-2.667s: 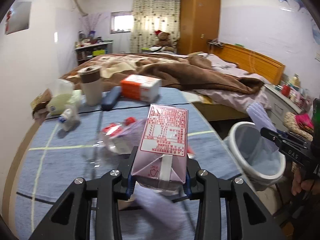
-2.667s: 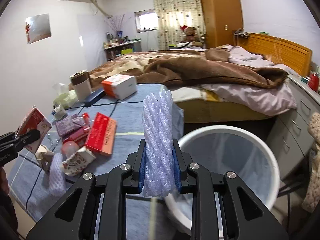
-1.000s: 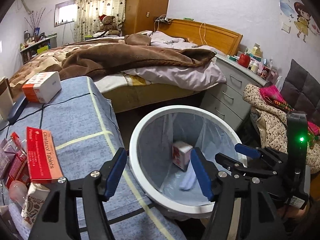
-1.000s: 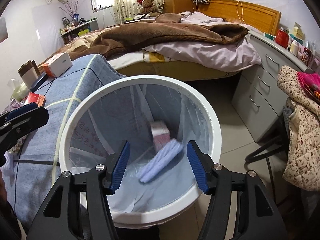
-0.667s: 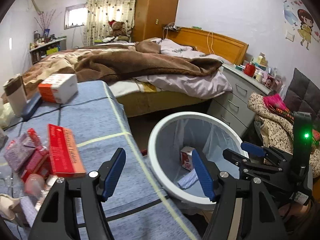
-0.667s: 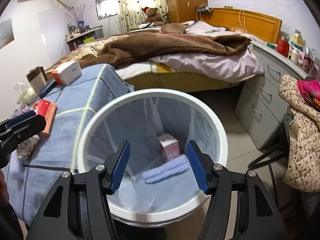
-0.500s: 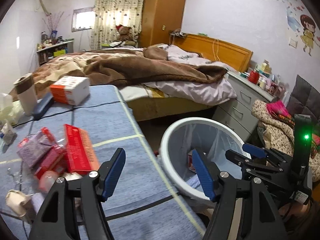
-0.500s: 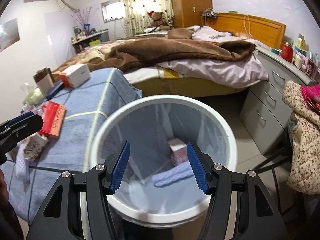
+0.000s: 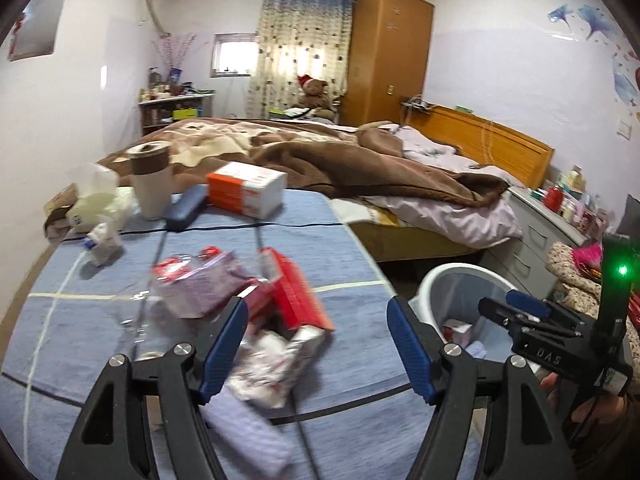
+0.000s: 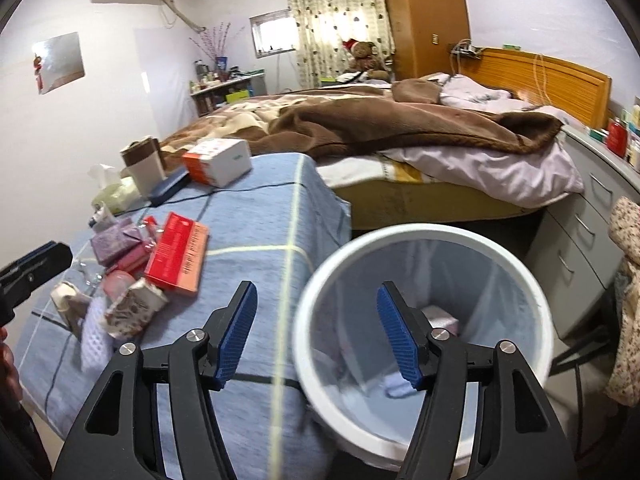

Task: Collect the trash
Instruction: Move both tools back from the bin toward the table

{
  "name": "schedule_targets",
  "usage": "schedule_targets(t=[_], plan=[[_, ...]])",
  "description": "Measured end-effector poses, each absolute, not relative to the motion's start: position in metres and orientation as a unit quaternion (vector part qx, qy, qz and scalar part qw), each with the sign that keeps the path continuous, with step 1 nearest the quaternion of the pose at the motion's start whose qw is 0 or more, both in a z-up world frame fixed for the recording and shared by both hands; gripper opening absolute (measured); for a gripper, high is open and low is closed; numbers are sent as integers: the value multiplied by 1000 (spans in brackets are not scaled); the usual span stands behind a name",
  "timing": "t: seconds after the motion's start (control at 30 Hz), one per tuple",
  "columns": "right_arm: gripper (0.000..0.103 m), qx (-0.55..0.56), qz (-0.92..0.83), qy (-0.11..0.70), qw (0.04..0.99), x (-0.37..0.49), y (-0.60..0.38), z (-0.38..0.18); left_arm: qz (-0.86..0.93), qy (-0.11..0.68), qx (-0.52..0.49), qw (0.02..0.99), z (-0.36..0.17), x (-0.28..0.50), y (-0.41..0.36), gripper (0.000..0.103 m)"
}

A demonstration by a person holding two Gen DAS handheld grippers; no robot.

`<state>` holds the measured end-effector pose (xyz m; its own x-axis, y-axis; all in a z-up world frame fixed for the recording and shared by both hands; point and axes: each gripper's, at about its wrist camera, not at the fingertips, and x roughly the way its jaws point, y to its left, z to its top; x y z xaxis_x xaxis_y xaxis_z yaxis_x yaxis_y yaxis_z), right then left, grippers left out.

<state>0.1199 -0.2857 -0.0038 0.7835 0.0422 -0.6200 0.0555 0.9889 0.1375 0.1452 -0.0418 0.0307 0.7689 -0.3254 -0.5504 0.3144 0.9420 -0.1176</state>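
My left gripper [image 9: 317,312] hangs over the blue-covered table [image 9: 352,248]. Its jaws are opening, with nothing between them. Below it lies a pile of trash: a red box [image 9: 296,296], a purple pouch [image 9: 200,292], a crumpled wrapper [image 9: 264,364] and a pale foam net [image 9: 248,436]. My right gripper [image 10: 316,300] is over the left rim of the white bin [image 10: 420,236], its jaws opening and empty. Inside the bin lie a pink carton [image 10: 440,320] and a purple foam net [image 10: 396,388]. The right wrist view also shows the red box [image 10: 178,252] and the left gripper [image 10: 60,256].
At the table's far end stand a brown-topped cup [image 9: 151,184], an orange-and-white box [image 9: 246,188] and a dark case [image 9: 186,208]. A black cable [image 9: 256,226] crosses the cloth. A bed with a brown blanket [image 9: 340,160] lies behind, and grey drawers [image 10: 580,232] stand to the right of the bin.
The carton and the foam net left the jaws and now lie in the bin. Both views have swung left from the bin toward the table's trash pile, and both jaws stand wider.
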Motion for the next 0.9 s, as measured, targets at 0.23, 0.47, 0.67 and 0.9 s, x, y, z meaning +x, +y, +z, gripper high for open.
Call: schedule_targets(t=[0.23,0.47,0.67,0.9], plan=[[69,60,28,332,941,134,-249,-3,-134,298,-21,945,24,143,4,74],[69,68,68,354,930,156,-220,-11,-112,315,-32,942,10,142,41,75],[69,64,89,370,923,177,-197,-16,-110,329,-38,937,-2,146,63,75],[69,36,104,382,917,193,-172,-20,-139,355,-45,923,-20,153,75,77]])
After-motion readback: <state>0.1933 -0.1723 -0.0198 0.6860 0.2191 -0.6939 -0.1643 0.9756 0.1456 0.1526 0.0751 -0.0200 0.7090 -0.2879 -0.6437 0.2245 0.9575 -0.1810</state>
